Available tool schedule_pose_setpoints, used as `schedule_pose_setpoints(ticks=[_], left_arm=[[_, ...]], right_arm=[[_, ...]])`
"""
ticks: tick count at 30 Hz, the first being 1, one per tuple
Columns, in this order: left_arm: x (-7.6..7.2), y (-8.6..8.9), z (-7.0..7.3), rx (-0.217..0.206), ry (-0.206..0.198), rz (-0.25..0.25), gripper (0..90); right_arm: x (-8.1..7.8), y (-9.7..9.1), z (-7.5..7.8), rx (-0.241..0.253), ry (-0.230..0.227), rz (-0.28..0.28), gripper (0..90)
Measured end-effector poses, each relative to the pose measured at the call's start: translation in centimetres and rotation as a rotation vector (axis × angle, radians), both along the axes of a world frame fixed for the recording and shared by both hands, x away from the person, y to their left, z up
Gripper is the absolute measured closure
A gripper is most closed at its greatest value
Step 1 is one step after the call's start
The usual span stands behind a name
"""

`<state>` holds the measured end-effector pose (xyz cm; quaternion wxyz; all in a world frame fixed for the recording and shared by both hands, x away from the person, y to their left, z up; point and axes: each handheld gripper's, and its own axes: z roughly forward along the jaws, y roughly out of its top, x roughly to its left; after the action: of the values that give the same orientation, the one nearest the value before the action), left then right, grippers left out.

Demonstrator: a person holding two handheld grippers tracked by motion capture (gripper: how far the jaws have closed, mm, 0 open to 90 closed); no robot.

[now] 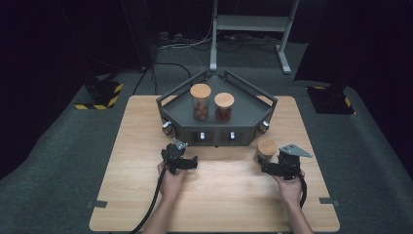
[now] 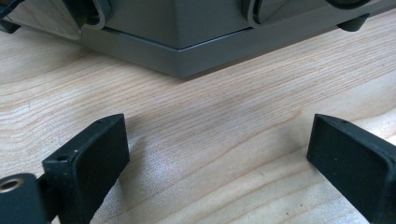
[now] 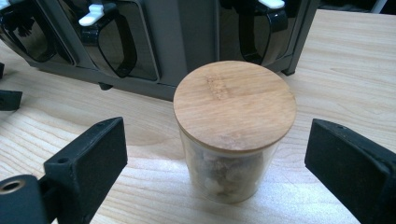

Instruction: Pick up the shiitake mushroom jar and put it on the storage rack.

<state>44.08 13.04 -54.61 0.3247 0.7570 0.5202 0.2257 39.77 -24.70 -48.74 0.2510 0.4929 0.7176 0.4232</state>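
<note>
Glass jar (image 3: 229,154) near the surface's right edge looks fragile and slippery, best taken below its lid (image 3: 235,105); both grippers gape empty.

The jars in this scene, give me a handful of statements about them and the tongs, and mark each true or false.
1. Two jars stand on the grey rack. True: the left jar and the red-filled jar.
2. The third jar lies on its side. False: it stands upright on the table.
3. The right tongs are shut on the third jar. False: open, jaws either side, not touching.
4. The left tongs are open over bare wood. True.
5. Every jar has a wooden lid. True.
</note>
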Motion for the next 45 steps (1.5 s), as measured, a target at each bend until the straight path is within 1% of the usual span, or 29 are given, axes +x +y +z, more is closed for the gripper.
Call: schedule_pose_setpoints(ticks=[4,10,15,20,24,27,28,31,34,39,41,45], left_arm=[[0.0,0.0,0.0,0.001,0.001,0.000,5.5],[0.0,0.0,0.0,0.001,0.001,0.000,5.5],[0.0,0.0,0.0,0.000,0.000,0.000,5.6],[0.0,0.0,0.0,0.001,0.001,-0.001,5.5],[0.0,0.0,0.0,0.002,0.000,-0.001,5.5],[0.0,0.0,0.0,0.002,0.001,0.000,5.5],[0.0,0.0,0.0,0.002,0.000,0.000,5.5],[0.0,0.0,0.0,0.001,0.000,0.000,5.5],[0.0,0.0,0.0,0.001,0.000,0.000,5.5],[0.0,0.0,0.0,0.001,0.001,0.000,5.5],[0.0,0.0,0.0,0.001,0.001,0.000,5.5],[0.0,0.0,0.0,0.001,0.001,0.000,5.5]], right_arm=[[0.0,-0.2,-0.5,-0.013,0.019,-0.003,5.7],[0.1,0.0,-1.2,-0.009,0.043,0.005,5.6],[0.3,0.1,-1.4,-0.015,0.062,0.025,5.4],[0.5,-0.1,-1.6,-0.008,0.073,0.014,5.3],[0.6,-0.1,-1.8,-0.008,0.085,0.022,5.3],[0.8,0.0,-2.2,-0.011,0.101,0.026,5.5],[0.9,0.1,-2.4,-0.020,0.107,0.028,5.5],[1.0,0.2,-3.0,-0.021,0.125,0.020,5.5],[1.1,0.3,-3.1,-0.018,0.119,0.012,5.8],[1.5,0.5,-3.1,-0.016,0.122,0.006,6.6],[1.7,0.5,-3.1,-0.026,0.120,-0.001,7.3],[1.7,0.6,-3.1,-0.028,0.119,-0.011,8.3]])
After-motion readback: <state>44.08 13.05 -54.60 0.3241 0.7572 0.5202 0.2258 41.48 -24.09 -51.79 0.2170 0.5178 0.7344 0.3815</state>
